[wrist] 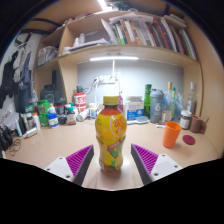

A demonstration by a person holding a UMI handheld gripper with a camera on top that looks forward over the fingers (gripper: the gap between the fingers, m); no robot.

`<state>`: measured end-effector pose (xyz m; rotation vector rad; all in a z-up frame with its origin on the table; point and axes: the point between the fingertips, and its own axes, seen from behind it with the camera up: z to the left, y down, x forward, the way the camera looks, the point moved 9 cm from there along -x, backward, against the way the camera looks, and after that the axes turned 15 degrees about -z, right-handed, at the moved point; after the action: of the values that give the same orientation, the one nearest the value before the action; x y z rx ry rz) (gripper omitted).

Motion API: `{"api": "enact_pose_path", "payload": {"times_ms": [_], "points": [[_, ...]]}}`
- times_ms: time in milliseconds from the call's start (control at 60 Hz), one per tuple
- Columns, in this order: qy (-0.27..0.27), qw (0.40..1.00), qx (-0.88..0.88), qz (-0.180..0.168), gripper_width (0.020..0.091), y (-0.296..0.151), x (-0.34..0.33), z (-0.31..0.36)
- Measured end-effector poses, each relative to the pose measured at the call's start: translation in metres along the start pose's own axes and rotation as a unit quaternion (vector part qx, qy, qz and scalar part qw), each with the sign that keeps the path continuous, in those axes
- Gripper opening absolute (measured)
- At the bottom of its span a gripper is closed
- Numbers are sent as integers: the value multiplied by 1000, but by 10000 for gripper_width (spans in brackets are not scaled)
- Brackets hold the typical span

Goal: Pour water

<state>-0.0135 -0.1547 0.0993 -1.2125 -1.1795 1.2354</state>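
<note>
A plastic bottle (111,137) with a yellow cap, orange-yellow drink and a colourful label stands upright on the light wooden desk (45,150). It stands between my two fingers, whose purple pads (76,160) lie to its left and right with a gap at each side. My gripper (112,163) is open. An orange cup (172,134) stands on the desk to the right, beyond the right finger.
Several bottles, cans and jars (70,105) crowd the back of the desk under a lit shelf. Books (150,35) fill the shelf above. A red disc (189,141) lies by the orange cup. Dark gear (12,135) sits at the left.
</note>
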Motion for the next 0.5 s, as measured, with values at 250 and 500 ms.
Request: {"api": "enact_pose_path", "payload": {"times_ms": [250,500], "points": [[0,999,-40,-3,451,17,67,1],[-6,1000,0,31,295,15,81,-1]]}}
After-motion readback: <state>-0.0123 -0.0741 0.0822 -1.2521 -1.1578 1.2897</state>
